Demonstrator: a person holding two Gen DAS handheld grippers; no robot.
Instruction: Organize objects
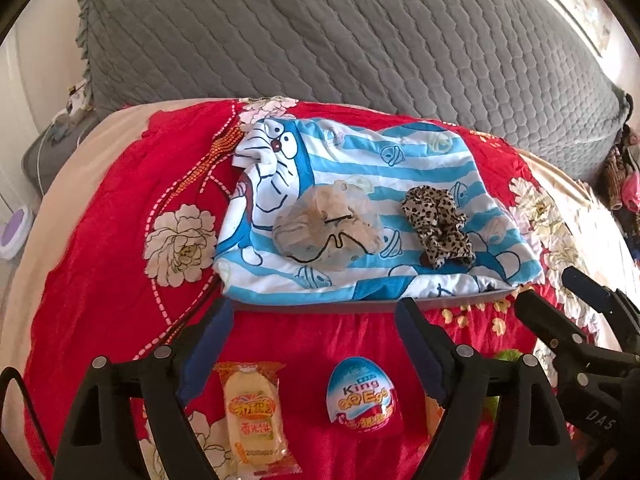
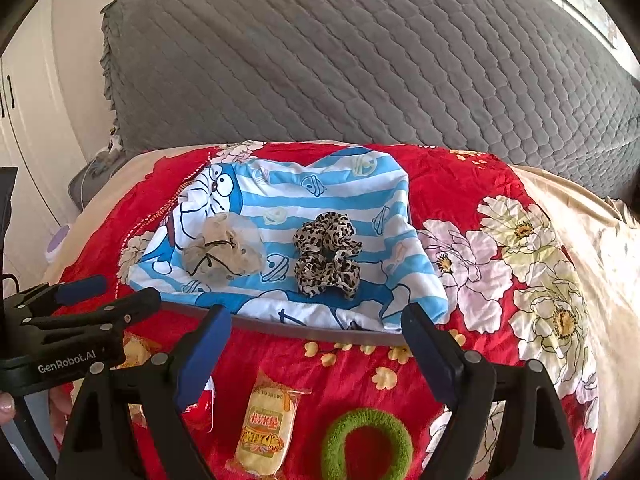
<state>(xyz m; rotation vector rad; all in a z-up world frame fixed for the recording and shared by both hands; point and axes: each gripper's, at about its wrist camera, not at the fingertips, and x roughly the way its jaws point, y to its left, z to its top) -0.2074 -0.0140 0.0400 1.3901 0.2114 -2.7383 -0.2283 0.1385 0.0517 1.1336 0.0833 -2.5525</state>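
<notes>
A blue-striped cartoon cloth [image 1: 360, 168] covers a flat grey tray [image 1: 340, 306] on the red floral quilt. On the cloth lie a sheer beige scrunchie [image 1: 326, 226] and a leopard-print scrunchie [image 1: 436, 226]. Nearer me on the quilt are a yellow snack packet [image 1: 254, 416] and a blue-and-red King egg [image 1: 362, 396]. My left gripper [image 1: 314, 316] hangs open above these two, holding nothing. In the right wrist view a second snack packet [image 2: 268, 428] and a green scrunchie [image 2: 366, 444] lie below my right gripper [image 2: 316, 320], which is open and holds nothing. Its left finger half hides the egg [image 2: 202, 404].
A grey quilted cover [image 1: 360, 40] rises behind the tray. Beige bedding [image 2: 592, 216] borders the red quilt [image 1: 100, 220]. Clothes [image 1: 624, 184] are piled at the far right, and a white wardrobe [image 2: 24, 120] stands to the left. The two grippers hover side by side.
</notes>
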